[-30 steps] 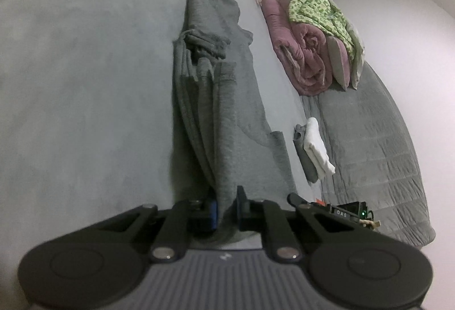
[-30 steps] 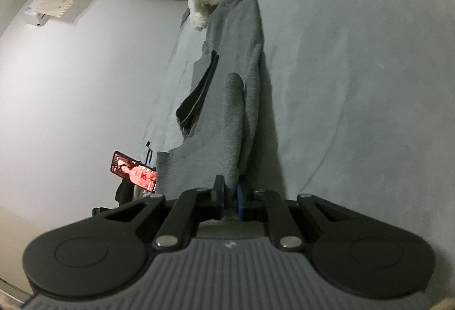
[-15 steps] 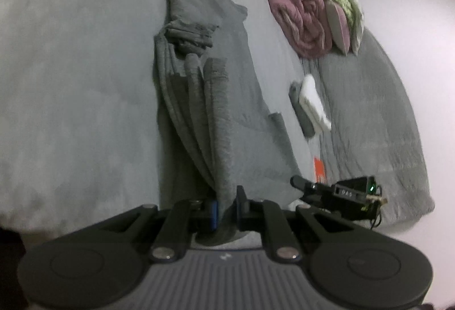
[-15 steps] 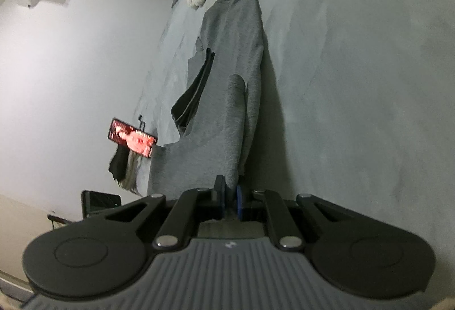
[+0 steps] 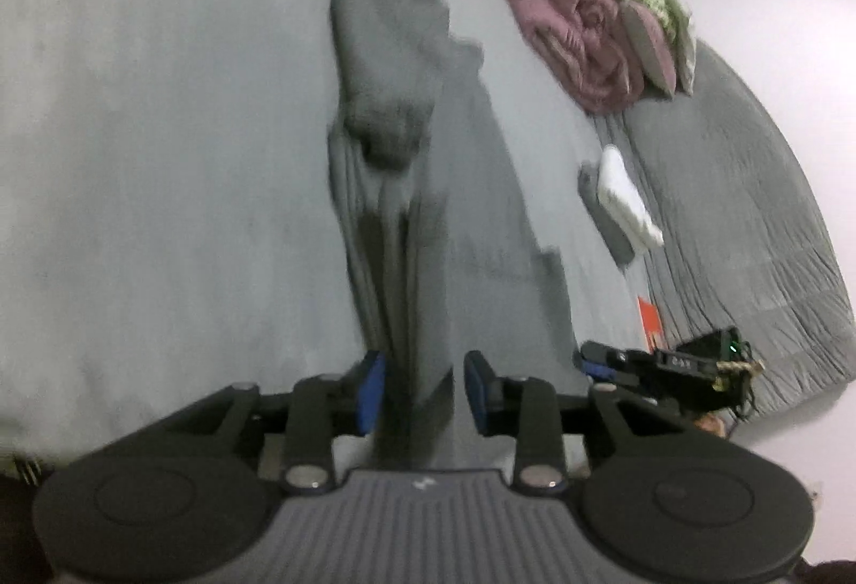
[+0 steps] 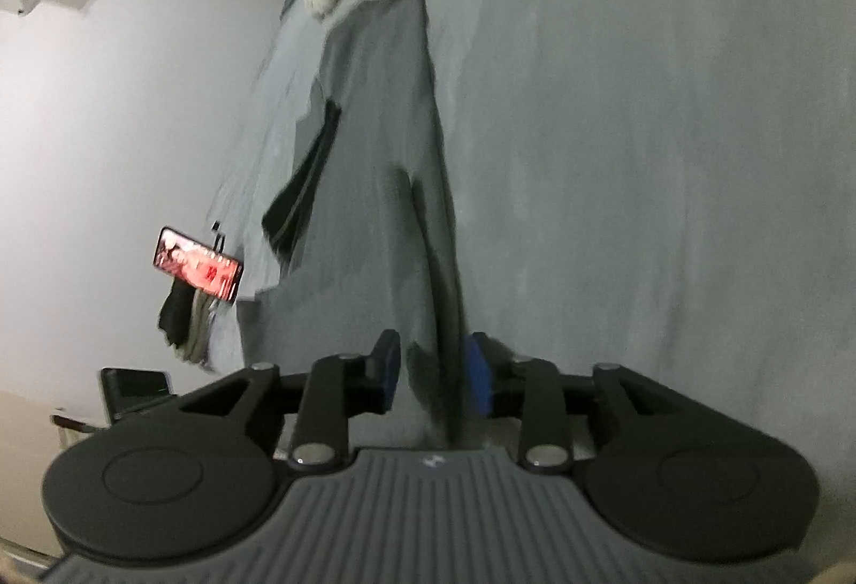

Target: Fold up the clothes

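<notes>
Left gripper [image 5: 422,388] jaws just opening, grey garment [image 5: 406,188] loose between them – right gripper [image 6: 433,378] likewise parted, cloth edge between, unpinched.

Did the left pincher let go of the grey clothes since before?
Yes. The left gripper has just been opening; its blue pads now stand apart from the grey garment, which lies loosely between them on the bed.
</notes>
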The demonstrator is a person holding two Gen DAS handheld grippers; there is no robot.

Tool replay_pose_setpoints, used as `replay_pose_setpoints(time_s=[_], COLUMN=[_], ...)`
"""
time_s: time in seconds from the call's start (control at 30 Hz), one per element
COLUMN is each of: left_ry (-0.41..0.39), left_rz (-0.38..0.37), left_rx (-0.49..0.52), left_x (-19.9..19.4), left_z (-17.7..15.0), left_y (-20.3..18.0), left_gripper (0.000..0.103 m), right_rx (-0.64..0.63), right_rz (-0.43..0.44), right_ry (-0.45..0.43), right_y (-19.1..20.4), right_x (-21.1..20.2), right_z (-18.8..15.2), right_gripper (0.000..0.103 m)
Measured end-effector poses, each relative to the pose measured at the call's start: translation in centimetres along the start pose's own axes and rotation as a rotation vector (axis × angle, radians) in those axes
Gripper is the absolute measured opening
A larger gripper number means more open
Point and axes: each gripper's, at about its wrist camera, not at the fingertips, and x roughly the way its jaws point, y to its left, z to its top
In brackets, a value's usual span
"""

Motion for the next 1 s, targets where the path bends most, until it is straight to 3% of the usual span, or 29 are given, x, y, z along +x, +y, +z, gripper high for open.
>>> replay_pose_setpoints(time_s=[0.23, 0.3, 0.37, 0.47, 0.67, 0.9, 1.0], left_ry=[-0.137, -0.152, -0.169, -0.205, -0.291, -0.254, -0.260], left_rz=[0.091, 0.111, 0.120, 0.104, 0.059, 0.160, 0.185], left_rx=[0.084, 0.106, 0.113, 0.112, 0.185, 0.221, 0.227], left_x=[1.4, 2.2, 2.6, 2.4, 1.5, 3.6, 3.5], left_z=[2.1, 2.2, 2.1, 1.6, 0.9, 1.4, 1.5], left_y=[-1.7, -1.7, -1.5, -1.3, -2.3, -1.6, -1.4], left_gripper=[0.032, 0.025, 0.010, 0.008, 0.008, 0.011, 0.017], right_rx=[-0.186, -0.239, -0.287, -0.337, -0.406, -0.456, -0.480], right_rz=[-0.041, -0.054, -0.074, -0.094, -0.060, -0.164, -0.168], right_ry=[-0.116, -0.144, -0.171, -0.202, -0.303, -0.266, -0.261], right_y=[2.9, 3.2, 3.0, 3.0, 3.9, 2.7, 3.0], right_x=[2.6, 3.6, 4.2, 4.5, 3.5, 6.4, 6.3], right_z=[0.9, 0.6, 0.1, -0.7, -1.8, -1.5, -1.5], right_gripper=[0.034, 0.034, 0.017, 0.008, 0.006, 0.005, 0.013])
